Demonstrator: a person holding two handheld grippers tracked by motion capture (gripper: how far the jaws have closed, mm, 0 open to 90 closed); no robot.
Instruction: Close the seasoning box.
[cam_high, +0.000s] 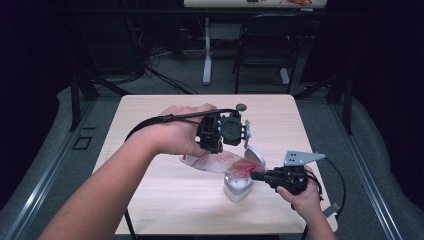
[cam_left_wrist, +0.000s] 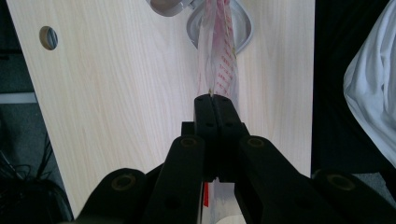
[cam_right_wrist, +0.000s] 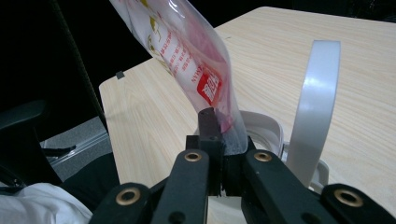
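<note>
A clear plastic bag printed in red (cam_high: 220, 162) is held stretched between the two claws just left of the frame's middle in the high view, above the pale wooden counter (cam_high: 150, 200). Its upper-left end is clamped in the left claw (cam_high: 212, 145), whose jaws are seen pressed together on the film in the left gripper view (cam_left_wrist: 214, 100). Its lower-right end is pinched by the right claw (cam_high: 255, 175), also closed tight on the bag (cam_right_wrist: 219, 123), directly over the mouth of a white lidded container (cam_high: 237, 186). The container's lid (cam_high: 254, 155) is stood open behind it. The step in hand is judged to be feeding the bag into the container; next, the right end would have to be lowered inside the rim and the left end brought across and down. Open counter is left to the left and behind, while the container stands near the counter's lower edge and the right hand (cam_high: 305, 197) close to its right edge, so little room is offered there.
</note>
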